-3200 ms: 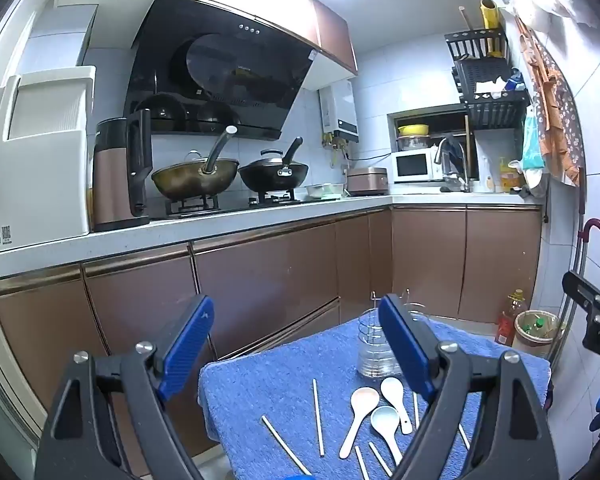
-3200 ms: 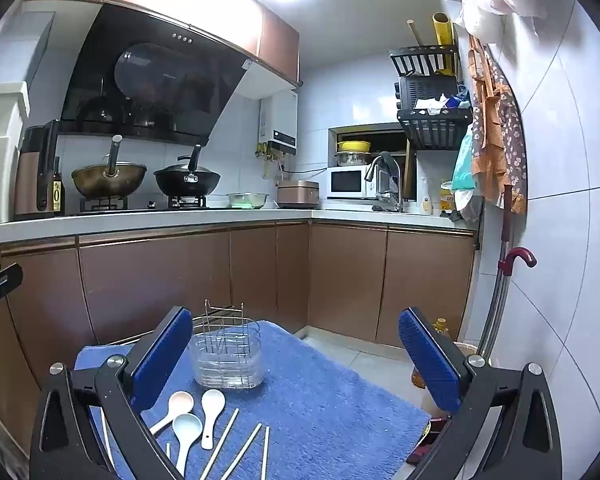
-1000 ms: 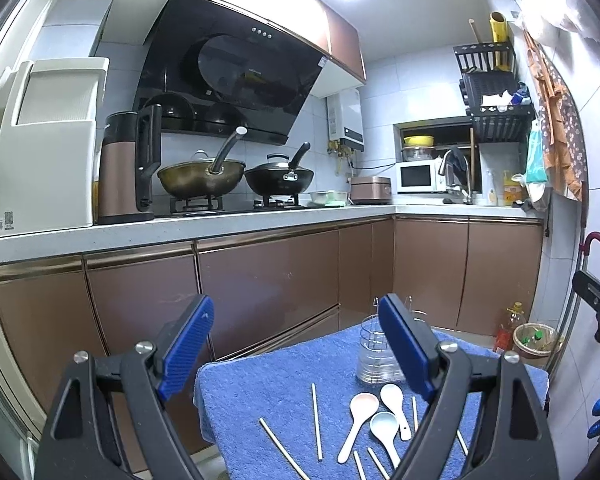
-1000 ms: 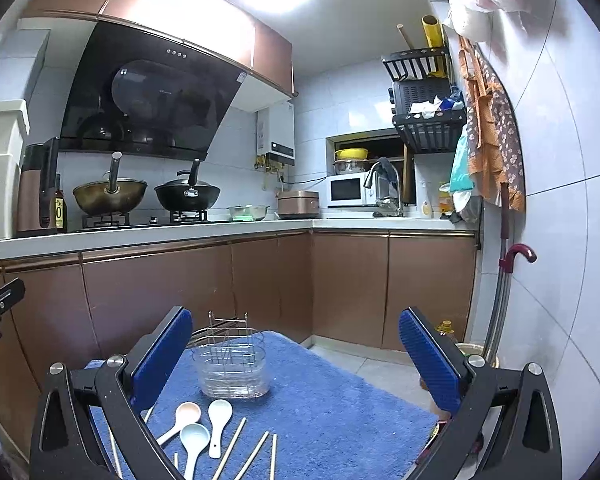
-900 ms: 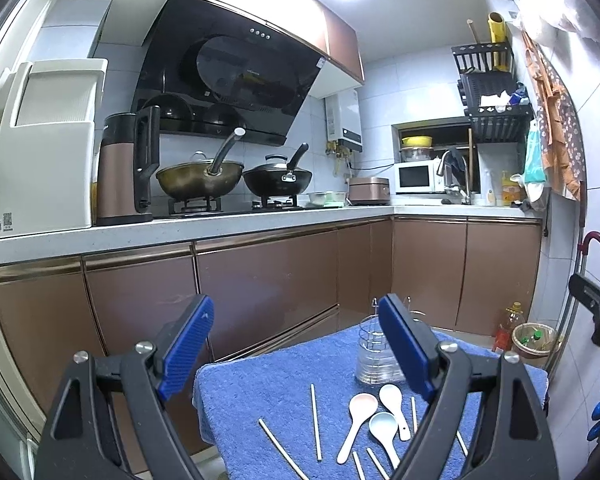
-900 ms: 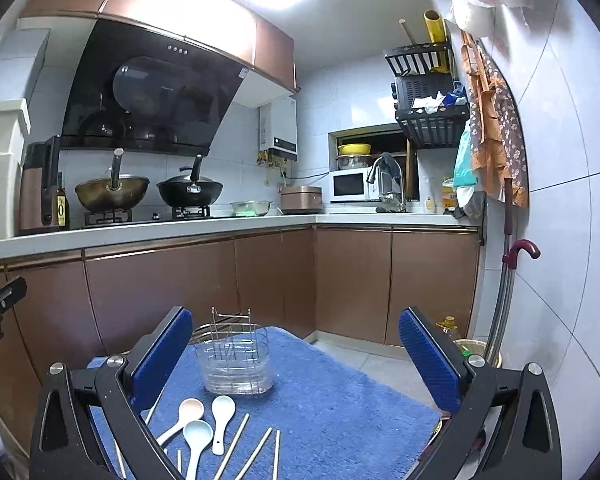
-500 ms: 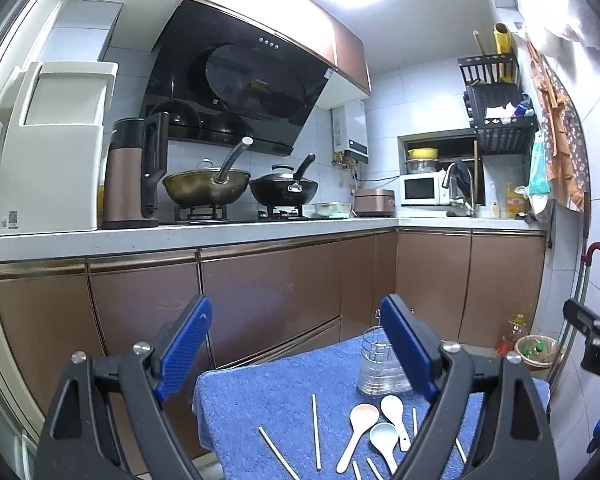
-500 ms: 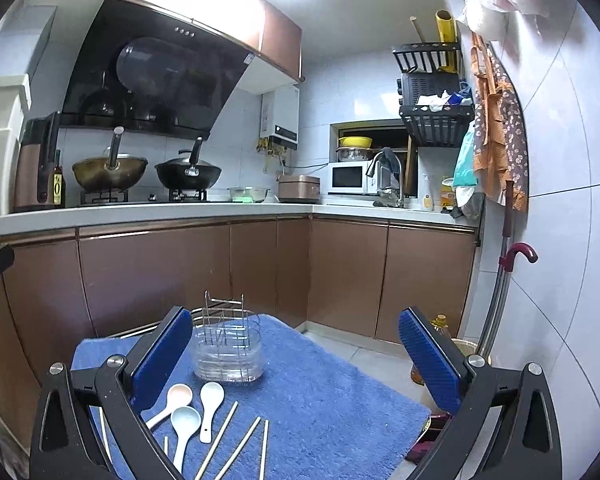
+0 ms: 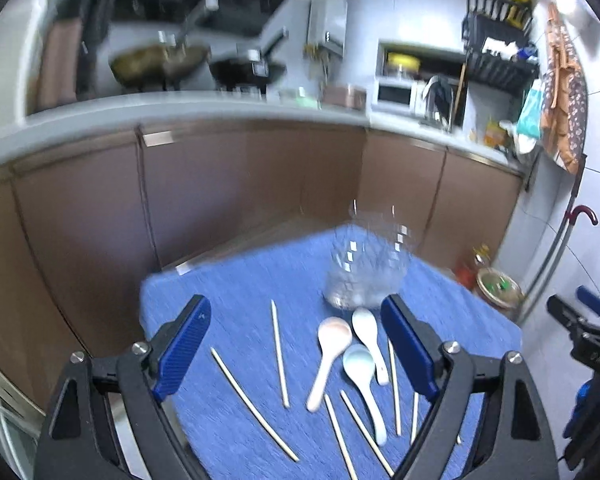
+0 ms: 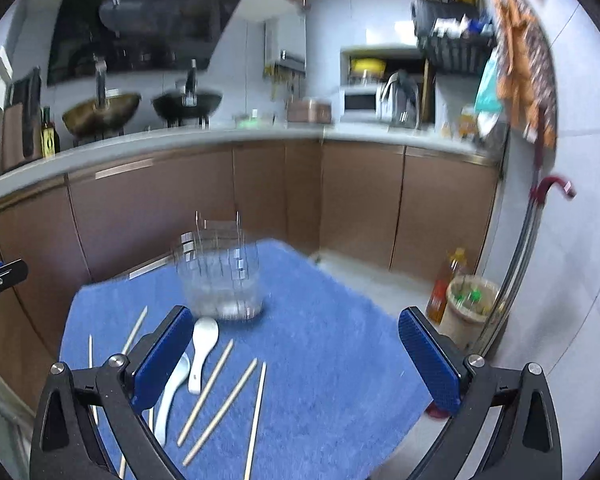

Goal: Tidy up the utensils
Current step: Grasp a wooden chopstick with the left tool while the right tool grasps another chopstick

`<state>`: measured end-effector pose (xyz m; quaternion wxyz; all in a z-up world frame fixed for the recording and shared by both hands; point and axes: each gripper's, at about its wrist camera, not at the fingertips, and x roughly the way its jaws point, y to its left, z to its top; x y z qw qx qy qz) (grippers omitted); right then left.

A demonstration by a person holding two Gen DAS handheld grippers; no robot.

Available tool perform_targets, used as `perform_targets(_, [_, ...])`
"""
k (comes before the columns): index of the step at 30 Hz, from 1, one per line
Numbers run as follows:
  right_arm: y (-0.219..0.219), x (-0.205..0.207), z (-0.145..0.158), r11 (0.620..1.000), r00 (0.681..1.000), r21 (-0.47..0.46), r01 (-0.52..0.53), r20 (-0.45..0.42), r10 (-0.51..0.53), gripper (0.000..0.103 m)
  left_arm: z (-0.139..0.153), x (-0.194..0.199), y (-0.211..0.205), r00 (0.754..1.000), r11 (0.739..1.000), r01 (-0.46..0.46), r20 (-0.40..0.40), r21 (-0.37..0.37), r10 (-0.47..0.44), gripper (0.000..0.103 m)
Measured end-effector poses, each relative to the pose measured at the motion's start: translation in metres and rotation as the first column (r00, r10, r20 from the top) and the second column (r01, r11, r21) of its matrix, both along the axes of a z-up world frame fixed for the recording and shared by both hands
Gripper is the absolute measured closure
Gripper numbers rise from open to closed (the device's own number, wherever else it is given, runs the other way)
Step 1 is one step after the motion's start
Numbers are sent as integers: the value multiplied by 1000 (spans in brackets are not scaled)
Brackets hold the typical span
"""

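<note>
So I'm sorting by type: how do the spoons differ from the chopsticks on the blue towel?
The spoons are pale, with broad rounded bowls; the chopsticks are thin, straight tan sticks. Three spoons cluster just in front of the clear utensil holder; the more numerous chopsticks lie scattered. All lie flat on the towel, none in the holder.

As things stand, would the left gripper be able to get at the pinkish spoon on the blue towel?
Probably yes. The left gripper is open and empty, and the pinkish spoon lies flat between its fingers' lines with nothing over it; the pale blue spoon lies close beside it.
</note>
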<state>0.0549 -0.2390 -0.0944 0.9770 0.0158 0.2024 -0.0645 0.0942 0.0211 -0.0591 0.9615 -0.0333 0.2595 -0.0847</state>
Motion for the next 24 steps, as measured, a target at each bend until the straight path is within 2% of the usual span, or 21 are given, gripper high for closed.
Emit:
perform_targets(3, [-8,24,-20,997,992,53,-52,-115,58,14,-19,32,2,991,999,29,-128,-30,-32,17])
perform_targets(6, [-18,55,-43,987,962,128,-100,-240,129,36,-37,66,1,968,997,53,-241,-63,-67,18])
perform_targets(8, [-23,77,-59,975,932,183,-123,-316,177,60,-51,92,-2,944,995,69,-319,-74,-89,20])
perform_targets(11, [-26,112,-86,954,871,257,-155,-420,255,68,-73,129,-7,898,992,77,-425,-96,-111,31])
perform_targets(13, [-24,134,-105,944,825,285,-164,-485,290,70,-87,148,-5,870,991,75,-479,-108,-118,36])
perform_targets(15, [-21,149,-118,939,794,302,-164,-525,308,72,-101,168,-2,842,992,65,-527,-111,-114,40])
perform_targets(17, [-19,160,-128,935,770,315,-164,-552,320,74,-111,182,0,827,993,57,-552,-100,-103,45])
perform_targets(22, [-16,179,-140,937,719,306,-167,-612,328,80,-135,210,2,770,994,53,-630,-97,-103,59])
perform_targets(24, [-16,183,-144,941,704,294,-167,-632,323,80,-144,221,1,759,996,48,-646,-77,-86,62])
